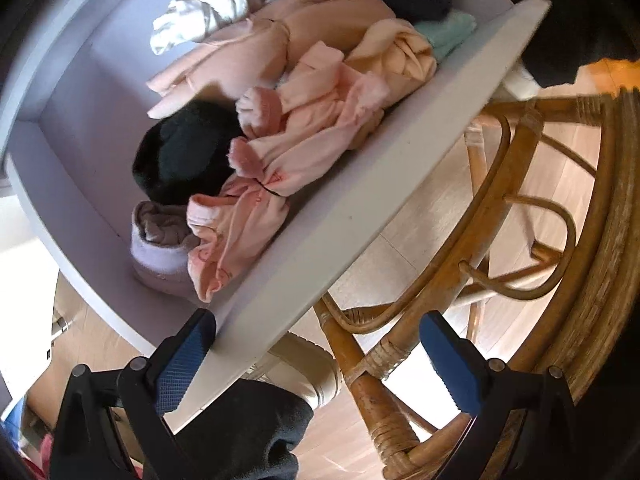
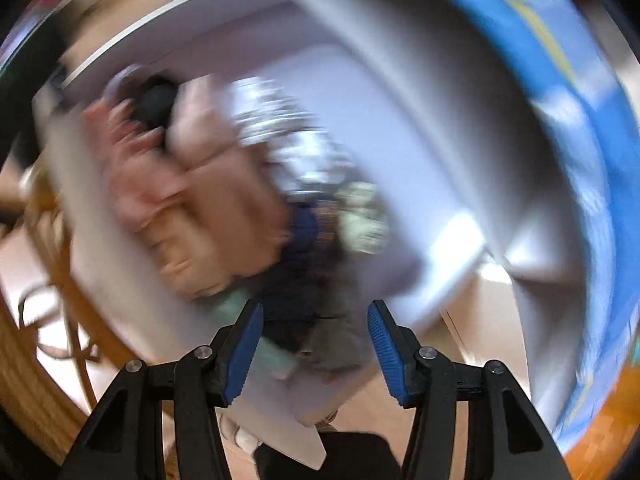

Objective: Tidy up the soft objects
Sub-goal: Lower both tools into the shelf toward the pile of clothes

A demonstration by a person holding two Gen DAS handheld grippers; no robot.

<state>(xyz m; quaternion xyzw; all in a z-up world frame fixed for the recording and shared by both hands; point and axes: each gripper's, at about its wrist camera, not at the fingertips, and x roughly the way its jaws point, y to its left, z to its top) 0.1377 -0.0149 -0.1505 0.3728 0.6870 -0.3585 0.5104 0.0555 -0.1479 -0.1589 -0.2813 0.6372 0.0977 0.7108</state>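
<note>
So from the left wrist cam, the left claw is spread wide with nothing between its blue pads, hanging above the front edge of the white drawer, one pad over the drawer corner and the other out over the rattan chair. The soft stuff is all up ahead of it inside the drawer: a pale pink fuzzy garment on top along the front wall, a black bundle tucked beside it, a lilac-and-grey roll nearest the claw, and a peach piece further back. My guess is the step here is picking the next item to tidy, so I'd come straight down on the nearest loose one and bite a thick fold, not a thin edge, or it'll drag its neighbours. Right wrist cam is badly smeared, but the right claw is only about half open and looks empty, sitting above the dark blue clothing and a mint piece at the drawer's near end, pink pile beyond. I'd steady it before reaching.
</note>
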